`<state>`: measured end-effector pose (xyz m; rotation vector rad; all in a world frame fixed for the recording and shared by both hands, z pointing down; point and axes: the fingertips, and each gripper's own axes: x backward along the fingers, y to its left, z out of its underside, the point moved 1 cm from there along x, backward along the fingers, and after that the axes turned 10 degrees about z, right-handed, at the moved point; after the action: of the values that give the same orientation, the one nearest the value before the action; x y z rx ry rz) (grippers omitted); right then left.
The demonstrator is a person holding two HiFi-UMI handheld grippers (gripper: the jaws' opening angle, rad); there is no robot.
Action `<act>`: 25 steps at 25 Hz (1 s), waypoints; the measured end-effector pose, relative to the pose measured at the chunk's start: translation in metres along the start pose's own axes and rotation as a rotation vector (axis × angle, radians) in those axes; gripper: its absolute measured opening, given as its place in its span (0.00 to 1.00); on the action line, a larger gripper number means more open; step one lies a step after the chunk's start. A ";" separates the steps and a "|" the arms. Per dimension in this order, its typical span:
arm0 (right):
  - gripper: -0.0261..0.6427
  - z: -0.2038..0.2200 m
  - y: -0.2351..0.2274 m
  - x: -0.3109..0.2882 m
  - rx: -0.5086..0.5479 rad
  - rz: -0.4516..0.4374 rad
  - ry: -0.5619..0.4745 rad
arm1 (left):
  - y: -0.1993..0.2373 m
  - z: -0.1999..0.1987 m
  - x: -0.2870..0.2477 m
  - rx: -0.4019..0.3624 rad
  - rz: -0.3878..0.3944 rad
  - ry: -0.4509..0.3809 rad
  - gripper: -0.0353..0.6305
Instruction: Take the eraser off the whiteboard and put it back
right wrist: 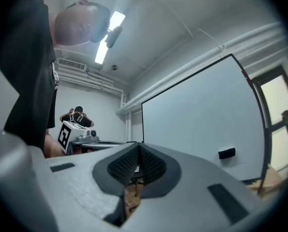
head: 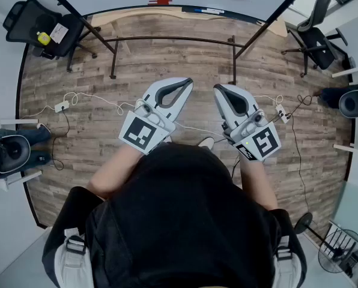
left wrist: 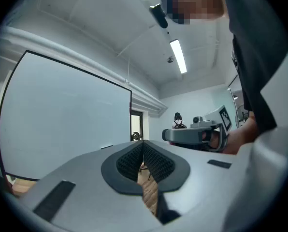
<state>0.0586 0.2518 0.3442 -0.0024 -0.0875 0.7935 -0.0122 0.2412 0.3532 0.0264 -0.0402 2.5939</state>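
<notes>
- The left gripper [head: 185,84] points level and forward, its jaws closed together with nothing between them.
- The right gripper [head: 218,89] is held just beside it, not touching, also level, its jaws pressed together and empty.

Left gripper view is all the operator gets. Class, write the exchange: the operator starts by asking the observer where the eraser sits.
Operator: Where is the eraser?
Observer: In the right gripper view, the eraser sticks low on the whiteboard, right of the fingers.
Operator: Is the right gripper carrying anything?
Observer: No; the right gripper is shut, with nothing in it.
Operator: Anything underfoot?
Observer: The head view shows a white power strip on the wooden floor.
</notes>
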 end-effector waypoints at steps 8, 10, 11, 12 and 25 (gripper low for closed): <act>0.04 0.004 0.015 0.000 0.016 -0.016 0.015 | -0.006 0.003 0.012 0.013 -0.016 0.000 0.05; 0.04 0.005 0.019 -0.001 0.013 -0.001 0.008 | -0.006 0.006 0.019 0.021 -0.022 0.002 0.05; 0.04 0.006 0.022 -0.001 0.011 0.009 0.002 | -0.006 0.008 0.023 0.026 -0.025 0.002 0.05; 0.04 0.006 0.024 -0.003 0.011 0.018 -0.004 | -0.004 0.009 0.027 0.029 -0.028 0.002 0.05; 0.04 0.019 0.082 -0.052 -0.005 0.064 -0.007 | 0.032 0.019 0.103 0.032 -0.021 0.003 0.05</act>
<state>-0.0382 0.2717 0.3565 -0.0076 -0.0962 0.8570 -0.1167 0.2670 0.3745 0.0345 0.0033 2.5732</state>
